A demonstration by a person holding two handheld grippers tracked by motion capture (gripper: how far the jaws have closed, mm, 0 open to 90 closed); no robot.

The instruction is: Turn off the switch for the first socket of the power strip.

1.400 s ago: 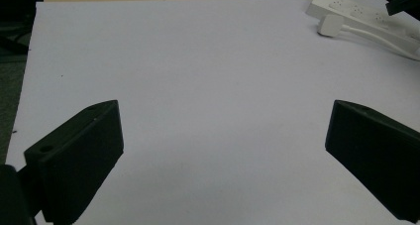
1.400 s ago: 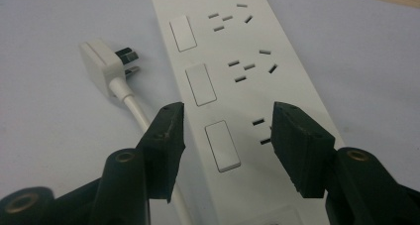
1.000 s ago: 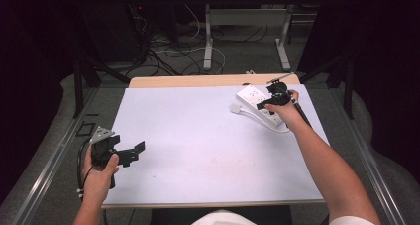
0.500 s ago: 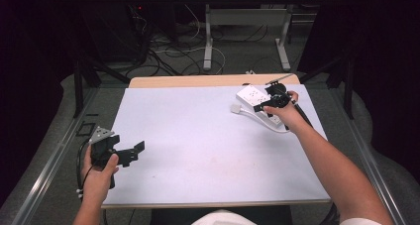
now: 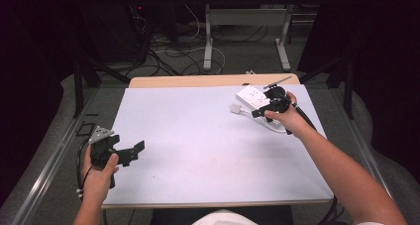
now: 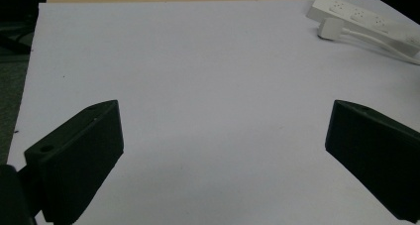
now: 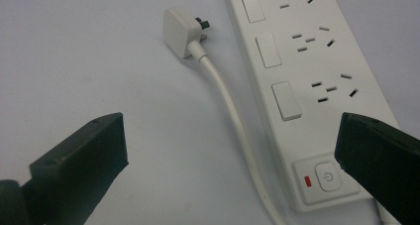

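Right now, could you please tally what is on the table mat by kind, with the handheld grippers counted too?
White power strip: 1
White plug on its cable: 1
Black grippers: 2, the left gripper and the right gripper
Total: 4

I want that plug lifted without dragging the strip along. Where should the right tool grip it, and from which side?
Probably across the plug body's flat sides, coming from above: it lies loose on the table beside the power strip, pins toward the strip, cord trailing off. Right tool is open, holding nothing.
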